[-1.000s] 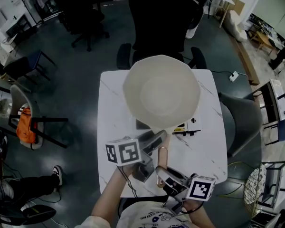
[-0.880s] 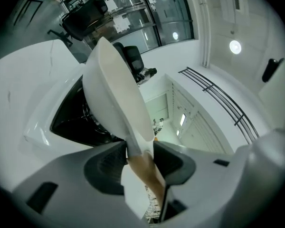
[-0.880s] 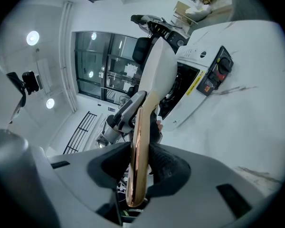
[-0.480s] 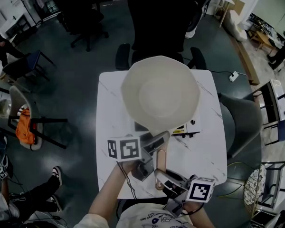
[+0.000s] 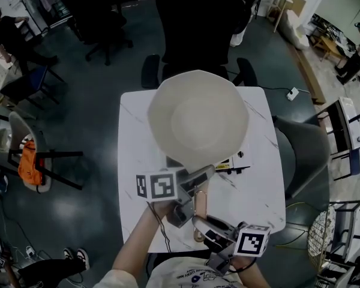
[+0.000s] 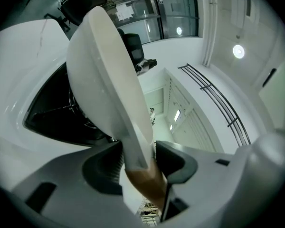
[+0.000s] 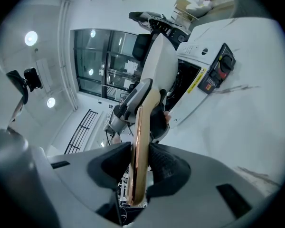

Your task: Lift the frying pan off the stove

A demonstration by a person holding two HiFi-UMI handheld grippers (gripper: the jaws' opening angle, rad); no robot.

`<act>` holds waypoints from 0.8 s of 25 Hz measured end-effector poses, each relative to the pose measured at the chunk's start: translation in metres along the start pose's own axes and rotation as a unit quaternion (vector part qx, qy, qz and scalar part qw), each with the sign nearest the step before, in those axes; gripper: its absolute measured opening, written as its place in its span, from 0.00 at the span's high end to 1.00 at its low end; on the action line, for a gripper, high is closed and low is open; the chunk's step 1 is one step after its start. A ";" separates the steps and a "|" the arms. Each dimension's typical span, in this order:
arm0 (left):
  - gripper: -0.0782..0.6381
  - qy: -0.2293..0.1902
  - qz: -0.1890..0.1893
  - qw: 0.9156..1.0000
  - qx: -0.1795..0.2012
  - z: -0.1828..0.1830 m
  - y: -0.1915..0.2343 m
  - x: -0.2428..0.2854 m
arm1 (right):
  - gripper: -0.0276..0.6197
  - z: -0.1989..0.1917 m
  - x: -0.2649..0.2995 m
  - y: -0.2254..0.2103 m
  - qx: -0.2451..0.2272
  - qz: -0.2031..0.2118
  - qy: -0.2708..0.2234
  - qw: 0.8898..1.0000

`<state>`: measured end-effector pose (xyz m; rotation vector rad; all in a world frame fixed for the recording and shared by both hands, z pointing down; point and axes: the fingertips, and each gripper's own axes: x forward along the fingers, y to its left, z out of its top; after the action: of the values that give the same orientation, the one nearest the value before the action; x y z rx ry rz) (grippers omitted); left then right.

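Observation:
The white frying pan (image 5: 198,116) hangs above the stove (image 5: 233,161), hiding most of it. Its handle (image 5: 198,204) runs toward me, white near the bowl and wood-coloured at the end. My left gripper (image 5: 198,176) straddles the white part of the handle (image 6: 135,141); its jaws have just been opening and stand open, the handle between them with a thin gap on one side. My right gripper (image 5: 199,224) is shut on the wood-coloured end (image 7: 141,141). The right gripper view shows the pan (image 7: 161,61) edge-on and the left gripper (image 7: 133,101) ahead.
The stove (image 7: 204,75) has a black top, a yellow label and a red knob, and sits on a white marbled table (image 5: 258,191). Dark chairs (image 5: 153,71) stand at the table's far side, a grey one (image 5: 303,155) to the right. People move in the background.
The pan and both grippers have drifted slightly left in the head view. A person at the lower left has walked out of sight. The left gripper's marker cube has tilted a little.

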<state>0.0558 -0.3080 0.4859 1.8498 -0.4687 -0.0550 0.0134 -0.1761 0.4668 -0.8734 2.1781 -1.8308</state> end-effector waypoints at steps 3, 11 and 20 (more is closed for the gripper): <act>0.62 -0.003 -0.004 1.000 -0.007 0.000 0.001 0.000 | 0.76 -0.001 0.000 -0.001 -0.001 0.000 0.001 1.000; 0.62 -0.013 -0.016 1.000 -0.020 0.000 0.001 -0.001 | 0.76 0.000 0.000 -0.001 -0.005 -0.006 -0.001 1.000; 0.62 -0.021 -0.024 0.999 -0.031 0.000 0.002 0.000 | 0.76 0.000 -0.002 -0.003 -0.015 -0.012 0.003 1.000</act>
<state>0.0556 -0.3087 0.4873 1.8026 -0.4479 -0.1397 0.0157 -0.1755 0.4696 -0.9053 2.2139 -1.8179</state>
